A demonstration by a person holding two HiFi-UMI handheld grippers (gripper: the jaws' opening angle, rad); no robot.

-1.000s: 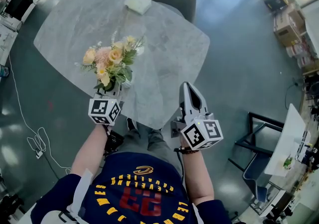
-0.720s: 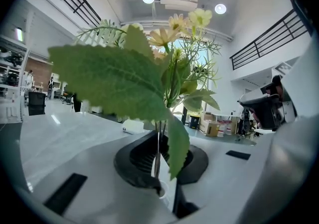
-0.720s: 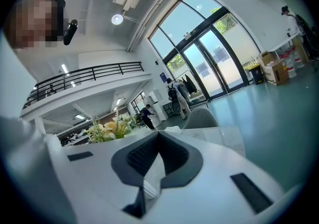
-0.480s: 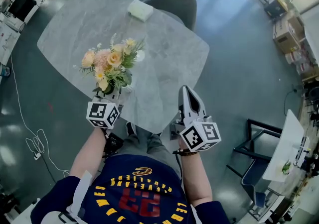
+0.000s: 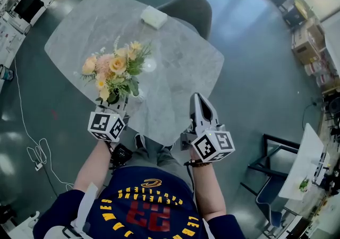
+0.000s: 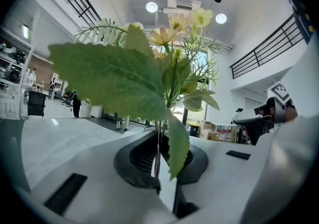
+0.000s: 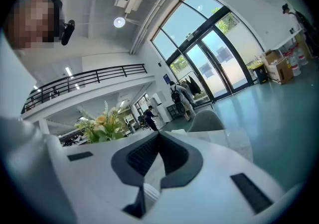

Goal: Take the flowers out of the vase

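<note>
head view: the flowers [image 5: 112, 70] – a bunch of peach, pink and cream blooms with green leaves – stand over the near left part of the grey stone table [image 5: 180, 68], toward 7 o'clock from its middle. their stems run down into the left gripper [image 5: 118, 106], which sits at the bouquet's 6 o'clock, at the table's near edge. in the left gripper view the dark pads are closed on a thin stem, with one big leaf hanging across the front of them and the blooms rising above. the stems' lower ends are hidden behind the gripper.

at the bouquet's 3 o'clock, just beside the leaves, a small glassy ring [image 5: 150, 65] rests on the tabletop – whether this is the vase's rim i cannot tell. at 12 o'clock on the table, near its far edge, lies a pale rectangular block [image 5: 153, 16], and behind it, off the table, stands a grey chair [image 5: 188, 7].

the right gripper [image 5: 198, 97] is at the table's near edge toward 5 o'clock, well apart from the flowers. in its own view the jaws are drawn together with nothing between them; the bouquet shows small at their 10 o'clock.

the person wears a navy shirt [image 5: 143, 206]. on the dark floor a white cable [image 5: 37, 153] loops at 8 o'clock.
</note>
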